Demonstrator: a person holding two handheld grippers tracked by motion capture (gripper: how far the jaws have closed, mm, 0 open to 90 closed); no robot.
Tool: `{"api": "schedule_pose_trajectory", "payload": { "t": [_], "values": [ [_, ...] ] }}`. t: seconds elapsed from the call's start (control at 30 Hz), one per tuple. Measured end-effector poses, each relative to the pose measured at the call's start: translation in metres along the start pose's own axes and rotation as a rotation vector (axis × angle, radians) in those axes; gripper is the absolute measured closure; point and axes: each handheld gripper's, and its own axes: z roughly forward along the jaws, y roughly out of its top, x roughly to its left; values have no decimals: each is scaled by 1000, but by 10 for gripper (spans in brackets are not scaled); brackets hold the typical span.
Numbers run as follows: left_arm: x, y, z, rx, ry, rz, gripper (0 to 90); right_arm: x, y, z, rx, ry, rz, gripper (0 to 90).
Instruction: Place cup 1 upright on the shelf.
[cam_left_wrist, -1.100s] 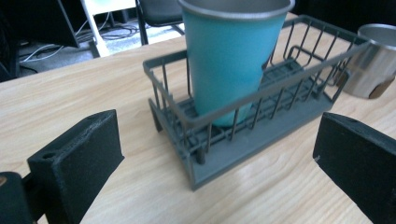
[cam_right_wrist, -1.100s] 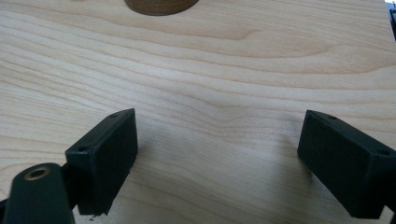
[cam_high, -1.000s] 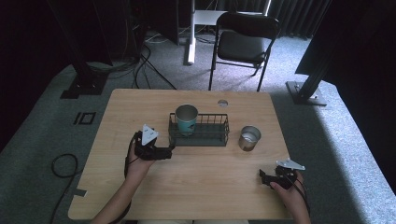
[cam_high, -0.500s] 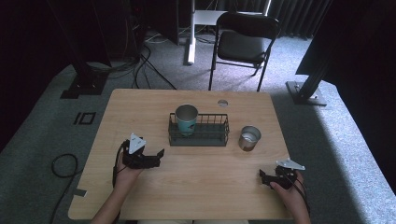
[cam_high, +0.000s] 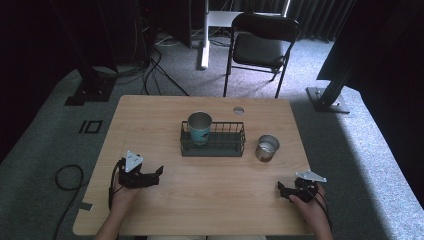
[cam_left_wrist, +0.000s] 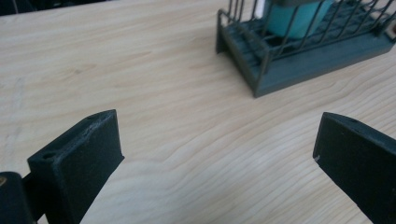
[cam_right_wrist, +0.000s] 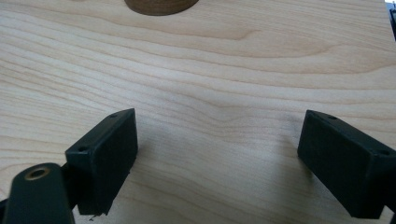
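the high view places the left gripper (cam_high: 159, 173) and right gripper (cam_high: 281, 189) near the table (cam_high: 150, 115) front edge, well apart; the gripper views show both sets of jaws spread wide, holding nothing; the left gripper view shows the teal cup (cam_left_wrist: 299, 16) inside the wire basket (cam_left_wrist: 299, 60); the high view shows a metal can (cam_high: 267, 148) beside that basket.
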Motion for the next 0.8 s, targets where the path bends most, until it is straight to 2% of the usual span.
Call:
{"api": "schedule_pose_trajectory", "payload": {
  "t": [0.17,0.43,0.47,0.57,0.8],
  "values": [
    [13,-13,-6,2,30,-37,19,0,0,0,0,0,-2,117],
    [27,-30,-14,35,78,-54,18,0,0,0,0,0,-3,117],
    [30,-34,-16,46,93,-57,18,0,0,0,0,0,-3,117],
    [33,-38,-18,59,92,-61,18,0,0,0,-1,0,-2,117],
    [41,-52,-29,78,131,-102,18,0,0,0,-1,0,-2,117]
  ]
}}
